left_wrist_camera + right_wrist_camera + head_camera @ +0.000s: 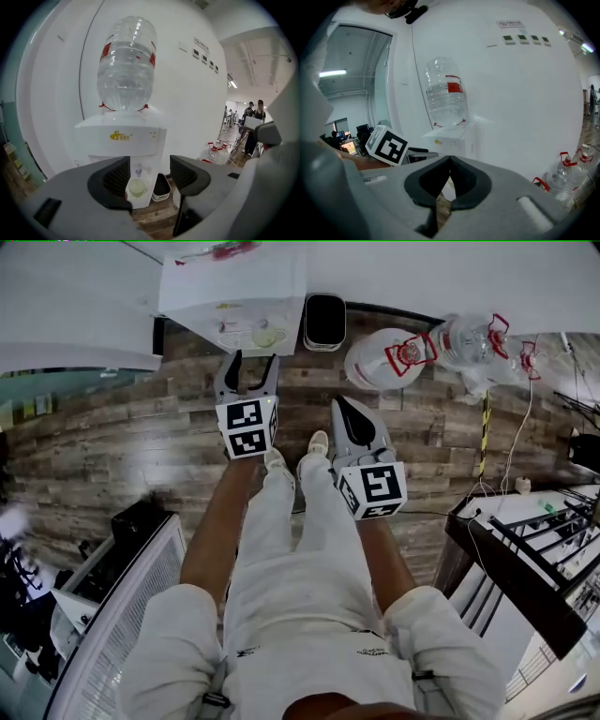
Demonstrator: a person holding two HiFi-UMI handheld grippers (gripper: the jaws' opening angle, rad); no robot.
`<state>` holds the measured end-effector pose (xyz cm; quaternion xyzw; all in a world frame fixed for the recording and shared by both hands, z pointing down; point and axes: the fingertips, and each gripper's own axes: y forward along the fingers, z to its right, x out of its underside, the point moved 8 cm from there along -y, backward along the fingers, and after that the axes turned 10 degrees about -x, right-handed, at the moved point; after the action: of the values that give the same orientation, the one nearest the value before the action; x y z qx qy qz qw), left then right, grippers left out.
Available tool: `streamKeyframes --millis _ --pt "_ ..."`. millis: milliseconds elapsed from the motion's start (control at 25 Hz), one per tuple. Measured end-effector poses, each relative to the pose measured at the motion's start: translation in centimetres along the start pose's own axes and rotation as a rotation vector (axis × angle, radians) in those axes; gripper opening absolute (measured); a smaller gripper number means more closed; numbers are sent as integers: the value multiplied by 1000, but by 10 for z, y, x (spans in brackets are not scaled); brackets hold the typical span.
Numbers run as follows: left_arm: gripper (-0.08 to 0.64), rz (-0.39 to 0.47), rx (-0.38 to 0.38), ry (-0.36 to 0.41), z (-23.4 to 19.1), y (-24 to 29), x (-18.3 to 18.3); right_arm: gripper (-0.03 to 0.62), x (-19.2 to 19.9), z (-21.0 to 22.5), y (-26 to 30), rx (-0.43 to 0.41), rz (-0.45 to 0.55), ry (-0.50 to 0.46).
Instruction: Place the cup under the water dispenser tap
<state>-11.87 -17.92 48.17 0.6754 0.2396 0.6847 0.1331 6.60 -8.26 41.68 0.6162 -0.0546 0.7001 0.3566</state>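
My left tongs [253,360] hang partly open and empty; my right tongs [340,401] are closed on nothing. The cup [137,187] sits under the water dispenser's [117,139] tap [138,169], small and blurry beside my left jaw.

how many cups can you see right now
1: a pale cup stands in the recess of the water dispenser, just under its tap. Others could be hidden outside these views.

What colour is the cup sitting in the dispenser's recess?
The cup is pale yellowish-green, clearest in the left gripper view.
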Motion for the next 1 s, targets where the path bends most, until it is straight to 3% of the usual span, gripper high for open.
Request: streamKeyframes --millis 240,600,840,1000 --pt "184 38 -14 -34 2 -61 -44 -2 -40 -18 -24 -1 28 -3" --pt "76 116 -29 -12 12 -144 -97 -2 -85 -44 -63 -9 67 -9" --pt "-2 172 24 24 23 -192 -121 -2 -114 -62 -83 -20 113 17" --pt "-3 189 35 47 26 -212 -131 -2 -131 -71 -88 -31 134 6"
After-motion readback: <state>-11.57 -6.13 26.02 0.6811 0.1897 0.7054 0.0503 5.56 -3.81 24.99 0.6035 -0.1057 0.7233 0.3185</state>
